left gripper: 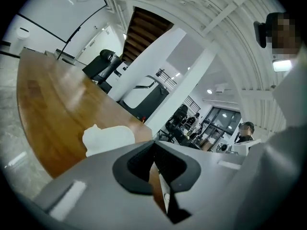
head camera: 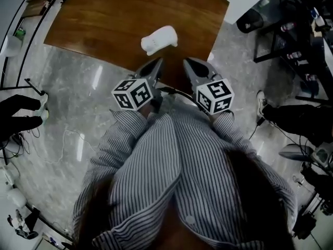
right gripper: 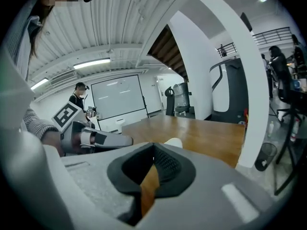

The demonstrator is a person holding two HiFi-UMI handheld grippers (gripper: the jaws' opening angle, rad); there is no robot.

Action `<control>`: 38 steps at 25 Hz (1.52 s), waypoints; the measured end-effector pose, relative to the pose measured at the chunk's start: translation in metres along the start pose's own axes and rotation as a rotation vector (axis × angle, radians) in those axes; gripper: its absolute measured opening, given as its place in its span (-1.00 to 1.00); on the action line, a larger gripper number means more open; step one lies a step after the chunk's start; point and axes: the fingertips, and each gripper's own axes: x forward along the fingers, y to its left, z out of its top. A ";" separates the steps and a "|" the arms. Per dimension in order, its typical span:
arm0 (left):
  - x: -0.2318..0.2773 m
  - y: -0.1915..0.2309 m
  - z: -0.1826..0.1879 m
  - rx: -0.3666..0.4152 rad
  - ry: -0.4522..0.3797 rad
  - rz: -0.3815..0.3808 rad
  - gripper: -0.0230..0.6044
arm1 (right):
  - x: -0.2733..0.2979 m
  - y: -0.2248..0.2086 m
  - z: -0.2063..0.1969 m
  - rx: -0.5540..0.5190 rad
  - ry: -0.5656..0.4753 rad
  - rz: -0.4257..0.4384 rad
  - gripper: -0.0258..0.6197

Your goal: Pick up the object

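Note:
A white lumpy object point(head camera: 159, 39) lies near the front edge of the brown wooden table point(head camera: 104, 20). Both grippers hang side by side short of that edge, close to the person's striped shirt, tips pointing at the object. My left gripper point(head camera: 157, 62) is shut with nothing in it; in the left gripper view its jaws point(left gripper: 153, 143) meet just right of the object point(left gripper: 108, 138). My right gripper point(head camera: 187, 62) is also shut and holds nothing. Only the object's top point(right gripper: 173, 142) peeks over the right gripper point(right gripper: 153, 146). The left gripper point(right gripper: 100, 139) shows at the left of the right gripper view.
The table stands on grey marble floor point(head camera: 83, 87). A black-gloved hand point(head camera: 18, 113) reaches in at the left. Black equipment and cables point(head camera: 307, 46) crowd the right side. A white pillar point(right gripper: 240, 80) rises to the right of the table. A black office chair point(left gripper: 103, 61) stands beyond it.

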 end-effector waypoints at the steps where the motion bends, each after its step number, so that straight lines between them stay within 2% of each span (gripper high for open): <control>1: 0.006 0.003 -0.002 -0.005 0.015 -0.006 -0.91 | 0.003 -0.002 0.000 0.006 -0.001 -0.005 -0.92; 5: 0.030 0.015 0.001 -0.005 0.056 -0.025 -0.90 | 0.016 -0.013 0.002 0.026 -0.002 -0.010 -0.92; 8: 0.044 0.020 0.007 0.037 0.068 -0.014 -0.87 | 0.022 -0.025 0.006 0.025 0.006 -0.006 -0.92; 10: 0.052 0.023 0.011 0.101 0.092 -0.005 -0.86 | 0.026 -0.030 0.011 0.017 0.007 -0.001 -0.92; 13: 0.061 0.031 0.018 0.218 0.149 0.018 -0.69 | 0.034 -0.034 0.018 0.014 0.019 0.014 -0.92; 16: 0.070 0.040 0.020 0.317 0.201 0.040 -0.67 | 0.038 -0.042 0.021 0.010 0.035 0.020 -0.92; 17: 0.075 0.044 0.019 0.349 0.223 0.044 -0.61 | 0.039 -0.046 0.021 0.018 0.039 0.017 -0.92; 22: 0.098 0.061 0.010 0.502 0.366 0.023 -0.14 | 0.043 -0.065 0.012 0.071 0.068 0.002 -0.92; 24: 0.104 0.068 0.008 0.604 0.431 0.012 0.05 | 0.045 -0.068 0.010 0.083 0.078 0.004 -0.92; 27: 0.111 0.076 0.002 0.767 0.544 -0.022 0.16 | 0.048 -0.072 0.007 0.098 0.087 0.001 -0.92; 30: 0.117 0.084 -0.008 0.876 0.655 -0.062 0.28 | 0.049 -0.077 0.003 0.119 0.096 -0.006 -0.92; 33: 0.123 0.092 -0.017 0.925 0.758 -0.084 0.43 | 0.051 -0.081 0.001 0.140 0.102 -0.010 -0.92; 36: 0.129 0.099 -0.022 0.948 0.817 -0.098 0.46 | 0.053 -0.083 -0.002 0.151 0.109 -0.010 -0.92; 38: 0.132 0.101 -0.026 0.936 0.850 -0.114 0.47 | 0.054 -0.086 -0.004 0.161 0.112 -0.012 -0.92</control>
